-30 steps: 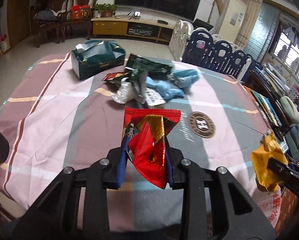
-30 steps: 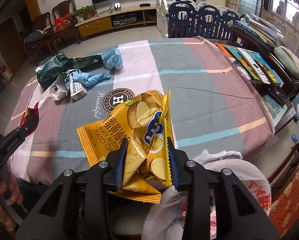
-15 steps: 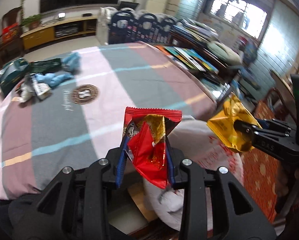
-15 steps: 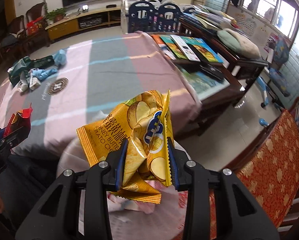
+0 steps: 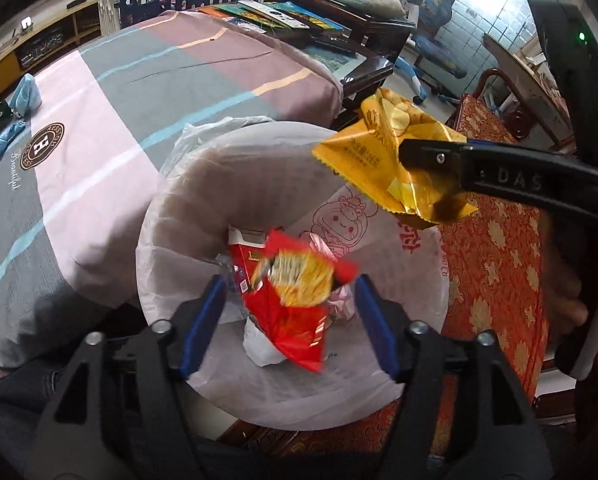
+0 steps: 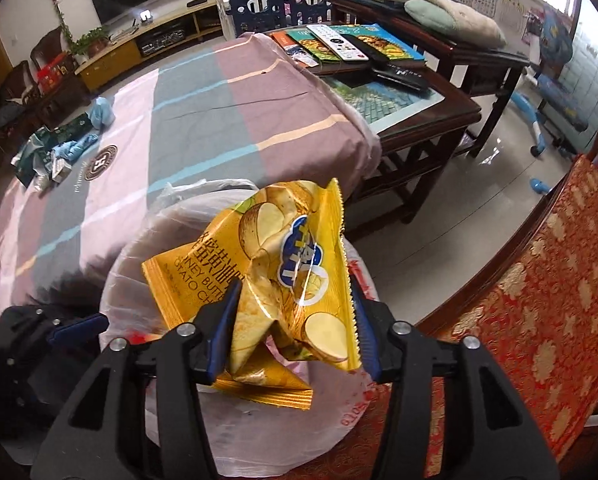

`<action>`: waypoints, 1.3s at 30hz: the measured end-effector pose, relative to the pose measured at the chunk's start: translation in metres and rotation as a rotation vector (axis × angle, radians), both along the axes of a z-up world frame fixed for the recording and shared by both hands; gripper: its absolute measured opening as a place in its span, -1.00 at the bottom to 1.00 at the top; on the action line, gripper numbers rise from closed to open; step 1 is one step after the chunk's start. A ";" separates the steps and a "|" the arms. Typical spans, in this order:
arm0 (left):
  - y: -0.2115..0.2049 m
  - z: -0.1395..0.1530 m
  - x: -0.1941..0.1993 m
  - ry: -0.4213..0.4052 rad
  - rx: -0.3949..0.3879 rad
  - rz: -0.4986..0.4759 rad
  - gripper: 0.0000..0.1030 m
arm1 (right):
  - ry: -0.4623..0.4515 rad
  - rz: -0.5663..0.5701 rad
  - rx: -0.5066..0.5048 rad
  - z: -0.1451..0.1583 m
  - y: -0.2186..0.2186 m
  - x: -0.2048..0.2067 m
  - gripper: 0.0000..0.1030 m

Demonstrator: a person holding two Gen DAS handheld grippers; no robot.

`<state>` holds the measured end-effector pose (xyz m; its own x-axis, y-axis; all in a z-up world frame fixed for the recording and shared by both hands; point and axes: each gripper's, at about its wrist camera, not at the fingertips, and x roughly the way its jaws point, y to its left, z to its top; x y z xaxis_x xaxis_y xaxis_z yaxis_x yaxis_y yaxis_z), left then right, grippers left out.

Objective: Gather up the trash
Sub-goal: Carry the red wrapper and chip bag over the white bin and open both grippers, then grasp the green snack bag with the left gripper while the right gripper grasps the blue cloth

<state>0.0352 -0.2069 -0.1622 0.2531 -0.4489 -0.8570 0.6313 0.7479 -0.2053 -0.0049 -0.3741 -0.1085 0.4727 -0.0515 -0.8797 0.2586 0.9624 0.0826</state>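
My left gripper (image 5: 289,284) hangs over a bin lined with a white bag (image 5: 179,216), and its jaws are opening wide. A red and gold snack wrapper (image 5: 295,308) drops, blurred, between the blue pads and touches neither. Beneath it in the bin lie a red carton and pink paper. My right gripper (image 6: 293,296) is over the same bin (image 6: 131,264). Its jaws are opening, and the crumpled yellow chip bag (image 6: 267,264) still fills the gap, touching both pads. In the left wrist view the yellow bag (image 5: 363,152) sticks out of the right gripper (image 5: 427,180).
The table with its pink and grey striped cloth (image 5: 99,92) borders the bin on the left. More trash (image 6: 55,152) lies at its far end. A red patterned chair (image 6: 539,300) stands to the right, and a dark side table with books and remotes (image 6: 359,48) behind.
Both grippers swung from above the table to above the bin. The left jaws spread and let go of the red wrapper. The right jaws widened around the yellow bag.
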 end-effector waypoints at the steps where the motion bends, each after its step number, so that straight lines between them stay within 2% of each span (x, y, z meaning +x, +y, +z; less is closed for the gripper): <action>1: 0.001 0.000 0.001 -0.002 -0.001 0.008 0.51 | 0.002 0.000 0.004 -0.001 0.001 0.000 0.12; 4: 0.009 0.003 0.008 0.003 -0.022 0.050 0.63 | 0.011 -0.001 0.012 -0.002 0.005 0.003 0.12; 11: 0.038 -0.001 0.023 0.049 -0.059 0.158 0.64 | -0.006 -0.026 0.044 0.003 0.008 0.007 0.16; 14: 0.060 0.005 0.032 0.010 -0.063 0.245 0.64 | -0.020 -0.019 0.031 0.008 0.016 0.015 0.18; 18: 0.102 0.018 0.054 -0.083 -0.030 0.399 0.64 | -0.037 0.037 0.014 0.014 0.042 0.043 0.18; 19: 0.115 0.020 0.063 -0.095 -0.022 0.435 0.58 | -0.040 0.062 0.007 0.015 0.053 0.052 0.18; 21: 0.147 0.026 0.088 -0.113 0.000 0.534 0.37 | -0.046 0.111 0.000 0.017 0.076 0.072 0.18; 24: 0.206 0.035 0.130 -0.131 -0.008 0.700 0.33 | -0.045 0.162 0.029 0.014 0.102 0.099 0.17; 26: 0.243 0.040 0.160 -0.148 -0.020 0.804 0.34 | -0.039 0.187 0.051 0.010 0.118 0.115 0.17; 28: 0.274 0.043 0.192 -0.155 -0.020 0.888 0.62 | -0.028 0.207 0.070 0.004 0.133 0.129 0.18; 32: 0.309 0.031 0.262 -0.128 -0.064 0.955 0.78 | 0.006 0.247 0.086 -0.008 0.162 0.156 0.18; 35: 0.313 0.010 0.306 -0.108 -0.021 0.946 0.76 | 0.029 0.266 0.101 -0.015 0.179 0.173 0.18; 36: 0.312 0.002 0.314 -0.107 -0.009 0.936 0.47 | 0.031 0.272 0.105 -0.016 0.182 0.178 0.18; 37: 0.313 -0.004 0.321 -0.094 -0.009 0.920 -0.21 | 0.032 0.279 0.101 -0.017 0.187 0.184 0.18; 39: 0.318 -0.020 0.325 -0.015 -0.035 0.891 -0.75 | 0.028 0.286 0.090 -0.017 0.194 0.193 0.18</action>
